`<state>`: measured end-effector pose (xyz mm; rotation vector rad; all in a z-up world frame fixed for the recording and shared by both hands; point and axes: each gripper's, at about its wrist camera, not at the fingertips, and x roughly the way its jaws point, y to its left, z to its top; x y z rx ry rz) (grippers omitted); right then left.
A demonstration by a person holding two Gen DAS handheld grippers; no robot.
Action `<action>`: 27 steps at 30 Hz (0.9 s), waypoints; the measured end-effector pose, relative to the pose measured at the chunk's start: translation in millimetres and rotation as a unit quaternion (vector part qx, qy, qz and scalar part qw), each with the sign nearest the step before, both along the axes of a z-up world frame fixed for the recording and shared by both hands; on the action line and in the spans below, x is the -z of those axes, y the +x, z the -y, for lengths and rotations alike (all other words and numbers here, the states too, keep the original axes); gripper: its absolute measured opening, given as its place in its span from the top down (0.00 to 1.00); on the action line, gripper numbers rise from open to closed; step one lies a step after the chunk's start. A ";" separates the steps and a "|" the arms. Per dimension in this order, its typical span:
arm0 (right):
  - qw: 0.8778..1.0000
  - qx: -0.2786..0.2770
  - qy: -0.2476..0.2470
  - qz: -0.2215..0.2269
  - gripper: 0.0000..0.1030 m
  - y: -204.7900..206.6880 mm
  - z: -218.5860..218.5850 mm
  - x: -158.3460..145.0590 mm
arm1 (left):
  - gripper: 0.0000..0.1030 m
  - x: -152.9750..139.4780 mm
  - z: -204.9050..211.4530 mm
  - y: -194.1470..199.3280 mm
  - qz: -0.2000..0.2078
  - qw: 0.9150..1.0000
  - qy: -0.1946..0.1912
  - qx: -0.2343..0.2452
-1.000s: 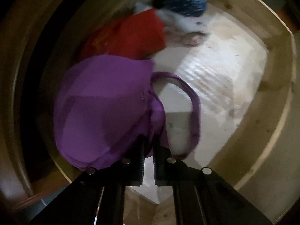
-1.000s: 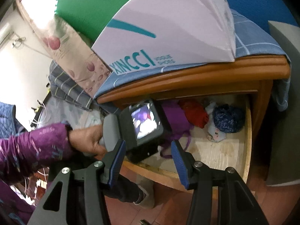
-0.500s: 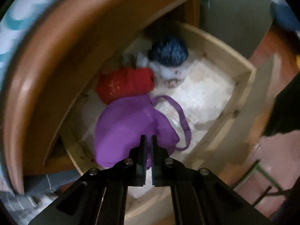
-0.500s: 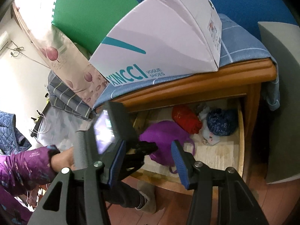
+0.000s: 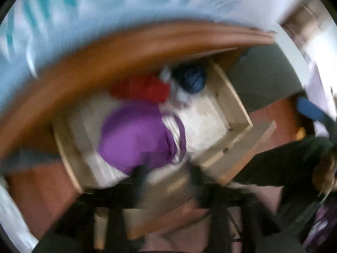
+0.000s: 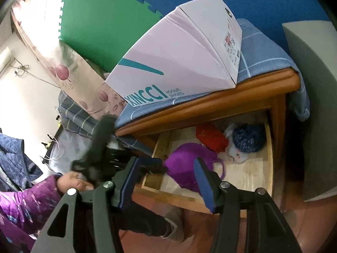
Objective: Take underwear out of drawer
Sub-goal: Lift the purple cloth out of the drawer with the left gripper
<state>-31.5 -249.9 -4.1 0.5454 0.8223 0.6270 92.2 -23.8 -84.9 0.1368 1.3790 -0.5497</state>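
My right gripper (image 6: 167, 180) hangs above the open drawer (image 6: 270, 168) with its blue-padded fingers (image 6: 203, 182) spread wide, holding and touching nothing. My left gripper (image 5: 166, 175) shows only as a motion-blurred shape at the drawer's front edge; its dark fingers (image 5: 140, 175) appear parted, their tips against or just over the purple underwear (image 5: 134, 135), though the blur leaves any grasp unclear. That garment lies inside the drawer near the front, beside a red bundle (image 6: 211, 135) and a blue bundle (image 6: 248, 137).
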 end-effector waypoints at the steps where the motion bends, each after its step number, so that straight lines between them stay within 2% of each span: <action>1: 1.000 -0.001 0.003 0.001 0.47 -1.0 0.5 -0.9 | 0.29 6.6 -1.6 2.8 -0.003 1.000 -0.010 -0.011; 2: 1.000 -0.002 0.006 0.004 0.47 -2.1 1.0 -2.2 | 0.28 14.3 -2.4 5.6 -0.003 1.000 -0.020 -0.020; 4: 1.000 -0.003 0.011 0.010 0.47 -4.6 2.7 -5.2 | 0.28 24.3 -0.2 11.1 -0.018 0.999 -0.015 -0.033; 5: 1.000 -0.004 0.012 0.011 0.46 -5.2 3.7 -5.8 | 0.25 31.5 -0.1 15.8 -0.033 0.998 -0.023 -0.043; 9: 1.000 -0.007 0.023 0.001 0.46 -5.2 6.8 -5.5 | 0.13 41.6 5.6 13.8 -0.013 0.997 -0.008 -0.079; 11: 0.999 -0.008 0.033 -0.001 0.46 -5.1 8.6 -5.7 | 0.09 40.9 3.0 11.6 -0.013 0.993 0.010 -0.115; 12: 0.999 -0.009 0.036 -0.002 0.46 -5.1 8.6 -6.2 | 0.09 41.6 -3.2 10.3 -0.025 0.989 0.005 -0.146; 14: 0.999 -0.012 0.042 0.002 0.46 -6.6 8.8 -9.0 | 0.10 44.0 -24.2 4.4 -0.053 0.972 -0.040 -0.224; 16: 0.999 -0.017 0.047 0.006 0.46 -7.5 8.6 -11.1 | 0.10 53.0 -46.2 -2.0 -0.082 0.946 -0.111 -0.292; 17: 0.999 -0.020 0.048 0.007 0.45 -8.2 8.3 -11.5 | 0.10 61.8 -56.5 -2.2 -0.095 0.932 -0.131 -0.325; 19: 0.998 -0.025 0.050 0.009 0.45 -9.0 7.2 -12.7 | 0.10 73.5 -64.8 0.8 -0.109 0.919 -0.138 -0.352; 20: 0.998 -0.029 0.051 0.010 0.45 -10.1 6.7 -13.8 | 0.09 75.8 -67.7 0.0 -0.101 0.915 -0.147 -0.363; 22: 0.998 -0.035 0.050 0.015 0.45 -12.4 6.2 -16.1 | 0.08 78.3 -65.9 -1.2 -0.089 0.916 -0.136 -0.367; 23: 0.998 -0.035 0.050 0.017 0.45 -13.3 6.9 -16.9 | 0.08 85.2 -64.1 0.0 -0.106 0.913 -0.137 -0.368; 24: 0.998 -0.035 0.052 0.017 0.44 -13.7 7.5 -17.3 | 0.08 95.2 -63.5 1.2 -0.130 0.904 -0.162 -0.374; 25: 0.998 -0.034 0.053 0.017 0.44 -13.8 8.4 -17.6 | 0.08 101.3 -63.7 2.1 -0.136 0.894 -0.188 -0.382; 26: 0.998 -0.034 0.058 0.015 0.44 -13.6 9.8 -17.6 | 0.08 100.0 -65.3 2.4 -0.126 0.888 -0.203 -0.392; 27: 0.997 -0.033 0.061 0.013 0.44 -13.1 11.1 -17.6 | 0.08 96.2 -68.0 -0.4 -0.099 0.878 -0.230 -0.409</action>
